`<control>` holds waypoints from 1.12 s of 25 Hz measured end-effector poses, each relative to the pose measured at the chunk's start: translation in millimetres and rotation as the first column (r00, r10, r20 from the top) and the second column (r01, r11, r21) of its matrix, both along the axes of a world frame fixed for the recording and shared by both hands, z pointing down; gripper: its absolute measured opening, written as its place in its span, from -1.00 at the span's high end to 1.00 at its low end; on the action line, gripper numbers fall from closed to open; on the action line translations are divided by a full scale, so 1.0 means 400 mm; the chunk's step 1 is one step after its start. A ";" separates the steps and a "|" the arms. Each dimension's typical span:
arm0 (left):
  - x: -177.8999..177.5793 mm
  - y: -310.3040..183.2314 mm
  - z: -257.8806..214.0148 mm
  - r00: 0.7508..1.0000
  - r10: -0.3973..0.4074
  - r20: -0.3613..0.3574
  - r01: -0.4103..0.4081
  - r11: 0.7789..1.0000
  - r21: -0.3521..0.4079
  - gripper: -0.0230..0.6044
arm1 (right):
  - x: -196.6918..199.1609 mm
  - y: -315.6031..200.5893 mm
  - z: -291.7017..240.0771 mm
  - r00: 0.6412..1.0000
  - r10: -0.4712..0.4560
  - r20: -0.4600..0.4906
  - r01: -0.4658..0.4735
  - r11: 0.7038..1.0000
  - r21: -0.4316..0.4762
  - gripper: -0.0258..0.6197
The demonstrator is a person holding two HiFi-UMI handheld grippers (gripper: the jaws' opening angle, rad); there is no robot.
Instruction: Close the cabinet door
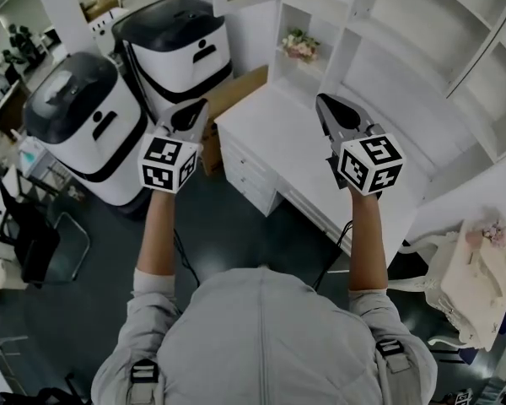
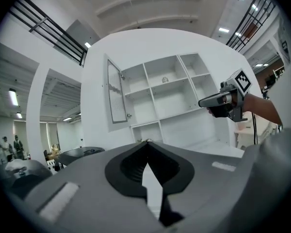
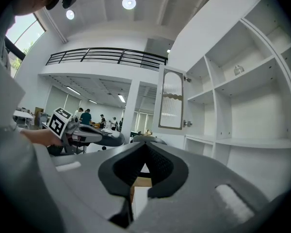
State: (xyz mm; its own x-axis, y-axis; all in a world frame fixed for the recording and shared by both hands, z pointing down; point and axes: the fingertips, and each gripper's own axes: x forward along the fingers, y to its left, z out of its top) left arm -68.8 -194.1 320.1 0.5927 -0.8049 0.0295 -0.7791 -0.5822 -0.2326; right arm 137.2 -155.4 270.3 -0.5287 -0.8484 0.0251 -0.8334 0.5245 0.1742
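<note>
The cabinet door (image 2: 116, 92), a white frame round ribbed glass, stands swung open at the left end of the white shelf unit (image 2: 172, 98). In the right gripper view the cabinet door (image 3: 172, 100) is ahead and above, with a knob on its edge. Both grippers are held level and well short of the door. My left gripper (image 1: 196, 106) is shut with nothing between its jaws, whose tips (image 2: 146, 142) meet. My right gripper (image 1: 322, 101) is also shut and empty, over the white desk (image 1: 295, 150). Each gripper view shows the other gripper: the right gripper (image 2: 203, 102) and the left gripper (image 3: 120, 139).
Two white machines with black lids (image 1: 84, 125) (image 1: 181, 45) stand on the floor at the left, and a cardboard box (image 1: 236, 91) lies beside the desk. Flowers (image 1: 299, 45) sit in a low shelf bay. A small glass object (image 3: 238, 70) is on an upper shelf. People stand far off (image 3: 85, 116).
</note>
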 end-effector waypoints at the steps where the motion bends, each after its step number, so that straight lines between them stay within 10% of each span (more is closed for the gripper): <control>1: 0.008 -0.018 0.002 1.000 -0.010 -0.005 0.010 1.000 -0.006 0.88 | 0.012 -0.020 0.001 1.000 -0.007 0.001 0.007 1.000 -0.002 0.92; 15: 0.030 -0.230 0.033 0.991 -0.116 -0.066 0.113 0.992 -0.053 0.80 | 0.090 -0.208 0.050 0.999 -0.029 0.015 0.030 0.998 -0.047 0.92; 28: -0.017 -0.570 -0.046 0.996 -0.031 -0.088 0.031 1.000 -0.002 0.54 | 0.061 -0.417 0.016 0.994 0.111 0.008 -0.111 0.993 -0.030 0.92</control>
State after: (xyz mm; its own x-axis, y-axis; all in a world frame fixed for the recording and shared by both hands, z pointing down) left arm -75.7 -422.0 301.5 0.5679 -0.8228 -0.0215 -0.8141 -0.5577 -0.1616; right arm 161.4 -322.1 276.9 -0.4317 -0.9008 0.0464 -0.8884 0.4335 0.1513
